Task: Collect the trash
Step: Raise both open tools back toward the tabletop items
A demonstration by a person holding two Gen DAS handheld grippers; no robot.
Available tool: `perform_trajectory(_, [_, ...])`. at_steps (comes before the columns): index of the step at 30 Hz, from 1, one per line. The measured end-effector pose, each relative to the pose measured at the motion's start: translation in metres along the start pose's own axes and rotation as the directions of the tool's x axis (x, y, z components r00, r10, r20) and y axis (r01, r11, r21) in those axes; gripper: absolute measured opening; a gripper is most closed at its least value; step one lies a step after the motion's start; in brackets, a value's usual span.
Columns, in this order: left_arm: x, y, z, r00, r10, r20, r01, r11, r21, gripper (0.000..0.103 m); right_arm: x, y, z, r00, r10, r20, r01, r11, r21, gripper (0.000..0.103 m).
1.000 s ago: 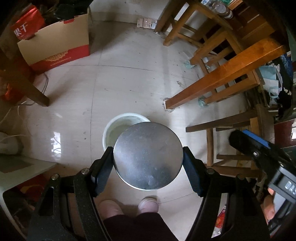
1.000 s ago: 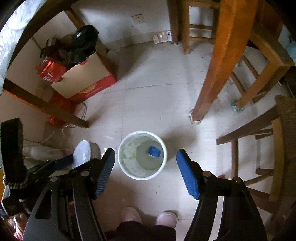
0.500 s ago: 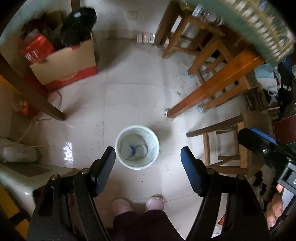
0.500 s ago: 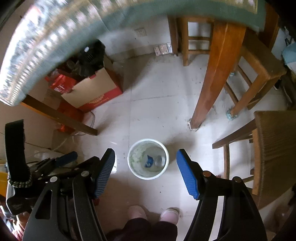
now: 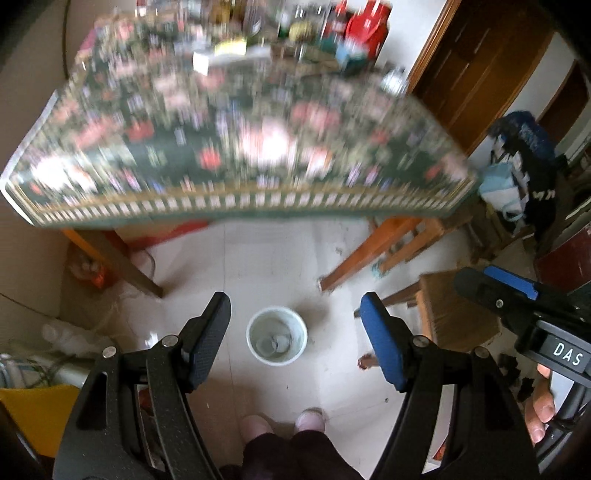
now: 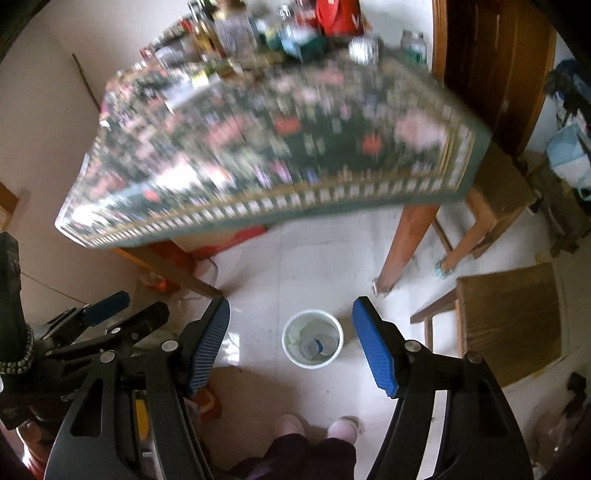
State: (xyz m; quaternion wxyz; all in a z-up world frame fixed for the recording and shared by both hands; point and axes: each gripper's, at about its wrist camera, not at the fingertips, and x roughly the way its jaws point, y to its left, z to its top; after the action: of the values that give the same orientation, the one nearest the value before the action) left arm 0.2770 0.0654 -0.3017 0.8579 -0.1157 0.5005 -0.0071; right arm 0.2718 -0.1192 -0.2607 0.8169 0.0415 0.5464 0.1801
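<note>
A white bucket [image 5: 277, 336] stands on the pale tiled floor far below, seen small between the fingers in both wrist views [image 6: 313, 339]. Inside it lie a silvery round can [image 5: 277, 342] and a blue piece of trash [image 6: 318, 345]. My left gripper [image 5: 295, 300] hangs high above the bucket, open, with nothing between its fingers. Beside it at about the same height, my right gripper [image 6: 291, 302] is also open and holds nothing. Each gripper shows at the edge of the other's view: the right one [image 5: 493, 291], the left one [image 6: 127, 312].
A table under a floral cloth [image 5: 240, 147] fills the upper half, motion-blurred, with bottles and a red bag [image 6: 338, 16] at its far edge. Its wooden leg [image 6: 406, 243] stands beyond the bucket, a wooden stool [image 6: 509, 321] to the right. The person's feet [image 5: 280, 421] are below.
A second ago my left gripper held a round metal can over the bucket; the can now lies inside it. Both grippers have risen a long way, bringing the tabletop into view.
</note>
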Motion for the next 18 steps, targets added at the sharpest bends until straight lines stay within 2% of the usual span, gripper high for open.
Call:
perform_trajectory(5, [-0.075, -0.009, 0.024, 0.993, -0.006, 0.115, 0.005, 1.0, 0.014, 0.072, -0.057, 0.018, 0.018, 0.997, 0.007, 0.074, -0.006, 1.0, -0.018, 0.066])
perform_trajectory(9, [-0.129, -0.015, 0.04, 0.979, -0.014, 0.203, 0.01, 1.0, 0.021, 0.072, -0.106, 0.04, 0.031, 0.988, 0.015, 0.153, -0.008, 0.999, -0.045, 0.069])
perform_trajectory(14, [-0.187, -0.023, 0.053, 0.954, -0.038, 0.299, 0.026, 0.999, 0.045, 0.072, -0.159, 0.063, 0.038, 0.967, 0.016, 0.253, 0.003, 0.997, -0.075, 0.072])
perform_trajectory(18, [-0.228, -0.026, 0.06, 0.926, -0.051, 0.374, 0.022, 0.996, 0.082, 0.073, -0.194, 0.078, 0.043, 0.943, 0.017, 0.331, 0.013, 0.996, -0.087, 0.073])
